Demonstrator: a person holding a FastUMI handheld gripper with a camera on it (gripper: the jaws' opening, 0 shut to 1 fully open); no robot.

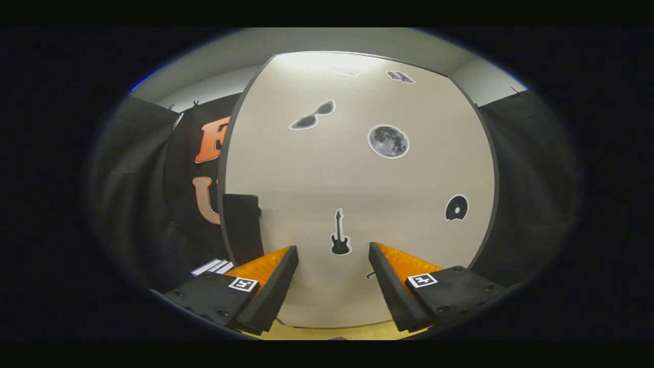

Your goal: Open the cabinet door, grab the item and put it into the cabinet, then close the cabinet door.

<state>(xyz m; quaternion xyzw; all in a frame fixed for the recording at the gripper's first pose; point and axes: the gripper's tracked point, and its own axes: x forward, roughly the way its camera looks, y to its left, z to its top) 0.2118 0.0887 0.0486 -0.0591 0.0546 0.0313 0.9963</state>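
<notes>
Gripper [333, 255] open, holding nothing, facing the closed cabinet door [357, 174] straight ahead. Dark handle [241, 225] sits on the door's left edge, just left of the left finger. Item location can't tell.

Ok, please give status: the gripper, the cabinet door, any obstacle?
Gripper open, holding nothing. Cabinet door just ahead of fingers, looks shut; dark handle at its edge. Nothing between fingers and door.

One cabinet door [357, 168], five stickers [388, 141]
</notes>
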